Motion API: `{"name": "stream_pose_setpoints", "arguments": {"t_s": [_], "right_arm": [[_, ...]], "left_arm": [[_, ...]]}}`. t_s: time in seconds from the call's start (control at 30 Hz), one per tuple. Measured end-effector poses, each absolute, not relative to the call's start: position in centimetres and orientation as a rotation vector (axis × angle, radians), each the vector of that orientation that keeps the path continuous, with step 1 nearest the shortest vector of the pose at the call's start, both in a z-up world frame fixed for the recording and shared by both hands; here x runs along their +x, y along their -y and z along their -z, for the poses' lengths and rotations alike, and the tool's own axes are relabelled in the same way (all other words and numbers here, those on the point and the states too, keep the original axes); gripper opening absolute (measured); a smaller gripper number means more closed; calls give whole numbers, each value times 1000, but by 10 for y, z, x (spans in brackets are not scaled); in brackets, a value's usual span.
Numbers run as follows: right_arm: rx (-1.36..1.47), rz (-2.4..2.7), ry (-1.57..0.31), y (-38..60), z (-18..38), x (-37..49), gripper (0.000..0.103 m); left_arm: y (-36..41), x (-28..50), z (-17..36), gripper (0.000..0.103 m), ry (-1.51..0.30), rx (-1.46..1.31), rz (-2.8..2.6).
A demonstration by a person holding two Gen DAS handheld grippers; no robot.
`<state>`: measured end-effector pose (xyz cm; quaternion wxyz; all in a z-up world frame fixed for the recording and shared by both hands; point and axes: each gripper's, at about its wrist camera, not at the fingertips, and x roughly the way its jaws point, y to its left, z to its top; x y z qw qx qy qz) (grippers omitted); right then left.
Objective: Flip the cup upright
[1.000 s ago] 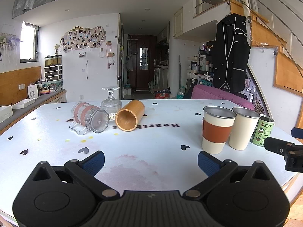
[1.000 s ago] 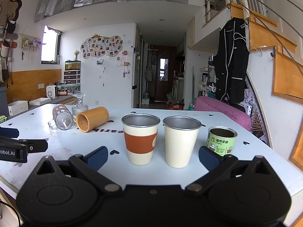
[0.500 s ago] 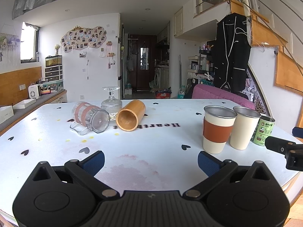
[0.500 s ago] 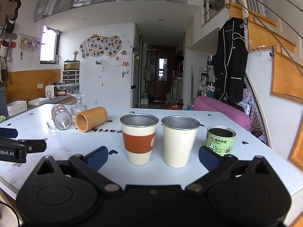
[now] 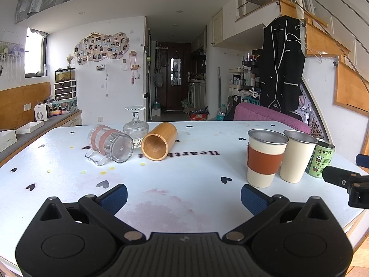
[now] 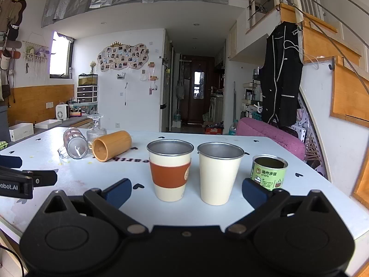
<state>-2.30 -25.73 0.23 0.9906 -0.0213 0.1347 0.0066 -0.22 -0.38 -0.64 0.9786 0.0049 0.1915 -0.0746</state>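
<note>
A: Your left gripper (image 5: 183,195)? Fingers wide apart, nothing betw. them, low over the table (image 5: 196,175).

B: And the right gripper (image 6: 186,191)?

A: Same, spread wide, empty. Two upright cups stand just ahead of its fingers: sleeved cup (image 6: 170,169) & plain cup (image 6: 219,172), w/ a green can (image 6: 268,171) beside them.

B: Where's the cup to flip?

A: Wooden cup (image 5: 159,144) lies on its side, well ahead of your left fingers, mouth toward you, betw. a tipped glass mug (image 5: 109,143) & an upside-down goblet (image 5: 136,127).
</note>
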Motion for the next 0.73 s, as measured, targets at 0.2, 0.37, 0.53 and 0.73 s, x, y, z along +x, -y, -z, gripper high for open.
{"name": "stream_pose_setpoints", "arguments": {"t_s": [0.2,0.37,0.53,0.73], "right_arm": [[-42,-12,-271,257,-3,-23,103],[-41,-11,-271,257,-3,-23,103],[-41,-12,-270,257,-3,-23,103],[-41,-12,-272,257,-3,-23,103]], "left_arm": [[2,-2,7,103,-385,11,150],[4,-2,6,103,-386,10,150],[4,-2,6,103,-386,10,150],[4,-2,7,103,-383,13,145]]}}
